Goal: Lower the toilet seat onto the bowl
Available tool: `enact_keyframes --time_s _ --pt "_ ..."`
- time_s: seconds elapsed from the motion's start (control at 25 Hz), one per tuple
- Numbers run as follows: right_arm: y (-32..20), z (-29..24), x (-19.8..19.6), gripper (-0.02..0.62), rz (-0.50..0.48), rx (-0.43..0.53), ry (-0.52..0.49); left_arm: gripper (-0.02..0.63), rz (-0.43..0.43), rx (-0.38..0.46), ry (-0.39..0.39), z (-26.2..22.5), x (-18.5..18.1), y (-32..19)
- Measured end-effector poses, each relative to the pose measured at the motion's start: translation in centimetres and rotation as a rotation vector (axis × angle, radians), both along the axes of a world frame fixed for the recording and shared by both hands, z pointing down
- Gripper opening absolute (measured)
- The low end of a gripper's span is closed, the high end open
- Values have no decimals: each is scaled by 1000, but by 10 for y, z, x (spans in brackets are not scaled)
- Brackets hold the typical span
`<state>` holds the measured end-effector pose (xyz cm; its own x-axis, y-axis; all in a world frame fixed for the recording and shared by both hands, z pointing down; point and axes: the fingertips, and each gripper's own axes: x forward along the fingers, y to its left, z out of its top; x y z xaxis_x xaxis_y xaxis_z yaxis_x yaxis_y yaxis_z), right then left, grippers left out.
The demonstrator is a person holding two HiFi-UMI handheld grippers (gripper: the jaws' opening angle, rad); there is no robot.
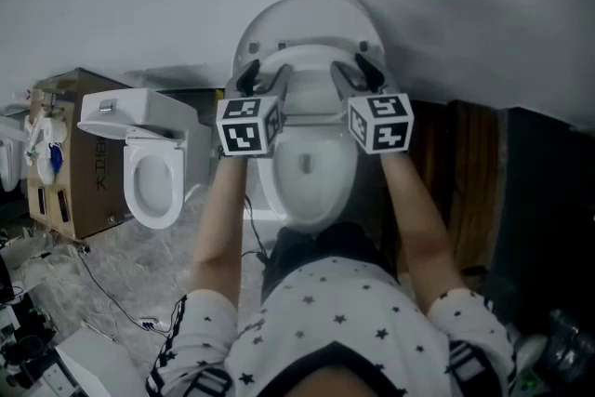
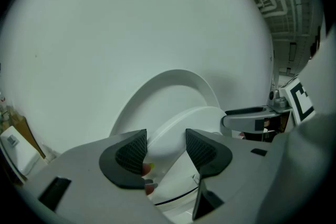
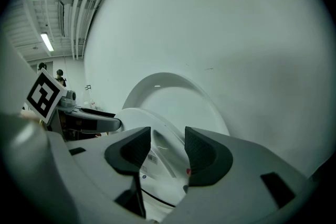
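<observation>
The seat (image 1: 310,96) stands tilted above the bowl (image 1: 311,191), clear of the lid (image 1: 307,14). Left tool (image 2: 165,152) and right tool (image 3: 168,152) straddle its rim, jaws apart. Advised: grip both sides evenly, descend slowly together.

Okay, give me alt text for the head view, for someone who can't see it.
From above, a person holds the left claw and right claw, both open, at the raised seat of a toilet, its lid up behind it. A second toilet and a cardboard box stand to the left.
</observation>
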<state>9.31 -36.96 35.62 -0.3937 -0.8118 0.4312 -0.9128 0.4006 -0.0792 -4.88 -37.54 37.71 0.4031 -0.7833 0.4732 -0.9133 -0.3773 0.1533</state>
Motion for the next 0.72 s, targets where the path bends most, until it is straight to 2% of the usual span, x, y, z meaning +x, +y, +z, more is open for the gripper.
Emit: enact_keyframes --time_s 0.72 --pt "47 -5 0 212 -33 -1 -6 222 -9 23 -6 -3 0 46"
